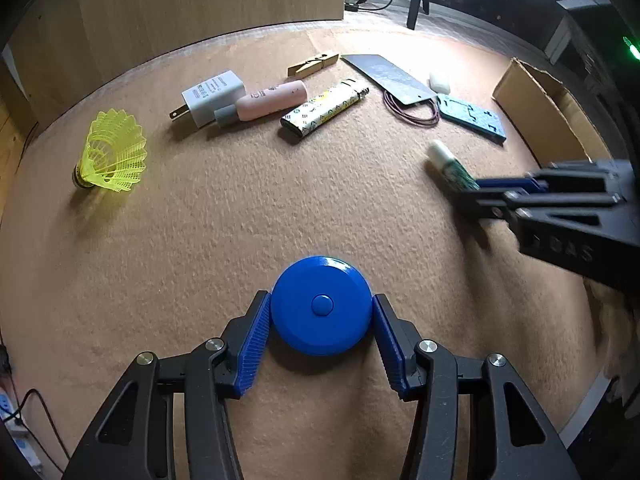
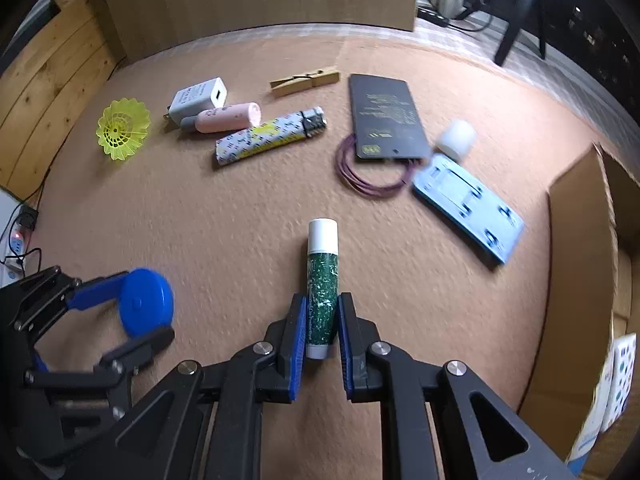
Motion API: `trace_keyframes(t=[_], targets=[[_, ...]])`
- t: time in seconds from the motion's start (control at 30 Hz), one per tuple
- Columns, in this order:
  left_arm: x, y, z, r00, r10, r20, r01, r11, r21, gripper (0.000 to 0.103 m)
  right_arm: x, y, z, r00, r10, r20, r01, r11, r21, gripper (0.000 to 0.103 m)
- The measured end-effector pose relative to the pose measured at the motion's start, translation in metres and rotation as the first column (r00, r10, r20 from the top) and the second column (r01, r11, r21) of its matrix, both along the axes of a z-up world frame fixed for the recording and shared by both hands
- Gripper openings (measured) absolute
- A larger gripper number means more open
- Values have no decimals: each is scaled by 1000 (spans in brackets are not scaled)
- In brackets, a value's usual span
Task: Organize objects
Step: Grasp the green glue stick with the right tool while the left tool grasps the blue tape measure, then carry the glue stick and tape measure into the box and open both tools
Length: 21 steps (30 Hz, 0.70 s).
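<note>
Gripping the green lip balm tube (image 2: 322, 292) between our right gripper's (image 2: 319, 326) closed pads, we hold our left gripper (image 1: 321, 334) around the blue round tape measure (image 1: 321, 306) on the tan mat (image 1: 240, 208), pads touching its sides

a home room: carpeted floor (image 1: 280, 208), wooden furniture panel (image 1: 180, 4), power strip (image 2: 14, 256) with cables.
</note>
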<state>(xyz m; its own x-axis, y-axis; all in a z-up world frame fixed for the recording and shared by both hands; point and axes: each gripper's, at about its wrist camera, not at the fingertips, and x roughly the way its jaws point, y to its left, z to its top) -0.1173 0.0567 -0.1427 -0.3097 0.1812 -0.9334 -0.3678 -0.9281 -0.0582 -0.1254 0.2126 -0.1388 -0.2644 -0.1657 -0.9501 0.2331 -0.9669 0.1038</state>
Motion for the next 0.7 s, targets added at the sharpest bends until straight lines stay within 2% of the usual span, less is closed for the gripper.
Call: trace_keyframes(t=[0.4,0.7], targets=[[-8,8,7,1000,28,-9,-28,999,22,54,23,43,23,997,-68,-37,66,996,-67,14],[-17,56,41,995,-65,-70,69,997,47,54,42,76,58,991,-91,-95,82,991,-102,14]])
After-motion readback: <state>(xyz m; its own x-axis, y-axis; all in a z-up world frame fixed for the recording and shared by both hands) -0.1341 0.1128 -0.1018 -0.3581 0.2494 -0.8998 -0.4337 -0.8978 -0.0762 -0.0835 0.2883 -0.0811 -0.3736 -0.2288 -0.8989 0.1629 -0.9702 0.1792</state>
